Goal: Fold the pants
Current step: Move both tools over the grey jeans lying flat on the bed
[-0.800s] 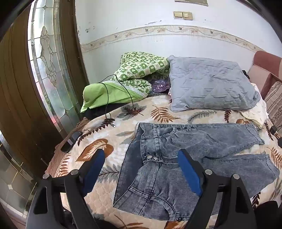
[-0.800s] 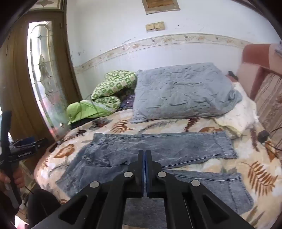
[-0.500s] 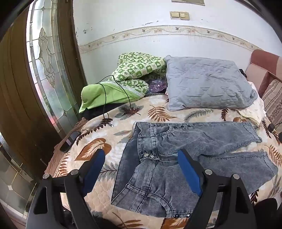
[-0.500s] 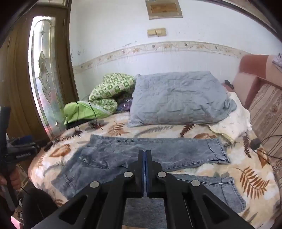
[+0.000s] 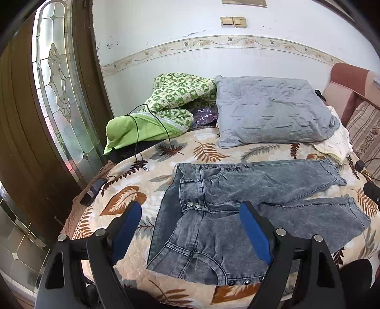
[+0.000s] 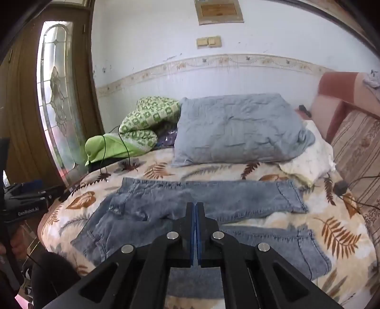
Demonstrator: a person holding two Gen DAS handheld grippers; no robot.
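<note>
Pants: grey-blue jeans (image 5: pixel 213 209) lie flat and unfolded on the bed, waistband to the left, both legs running to the right; the far leg is straight, the near leg angles toward the near right edge.
Waist detail: metal buttons (image 5: pixel 193 205) show at the fly, and a row of studs (image 5: pixel 244 282) sits on the near hem of the waist area.
Bed: a quilted cover (image 5: pixel 128 197) with brown and grey leaf prints carries the jeans.
Left claw: the left claw (image 5: pixel 190 228) hovers above the waist end of the jeans, its blue-padded fingers (image 5: pixel 254 233) set wide apart with nothing gripped between them.
Right claw: the right claw (image 6: pixel 195 228) hangs over the middle of the jeans near the crotch, its two blue pads pressed together, holding nothing.
Pillow: a grey pillow (image 5: pixel 270 111) rests at the far side of the bed, beyond the far leg.
Blanket: a green patterned blanket (image 5: pixel 175 99) is bunched at the far left, beside the pillow, with a black cable (image 5: pixel 137 133) trailing over it onto the cover.
Phone: a dark phone (image 5: pixel 93 191) lies at the left edge of the bed.
Door: a wooden door with a leaded glass pane (image 5: pixel 59 78) stands to the left.
Headboard: a reddish padded headboard (image 5: pixel 349 78) sits at the far right.
Wall: light switches (image 5: pixel 234 21) are set on the white wall above a flowered border.
</note>
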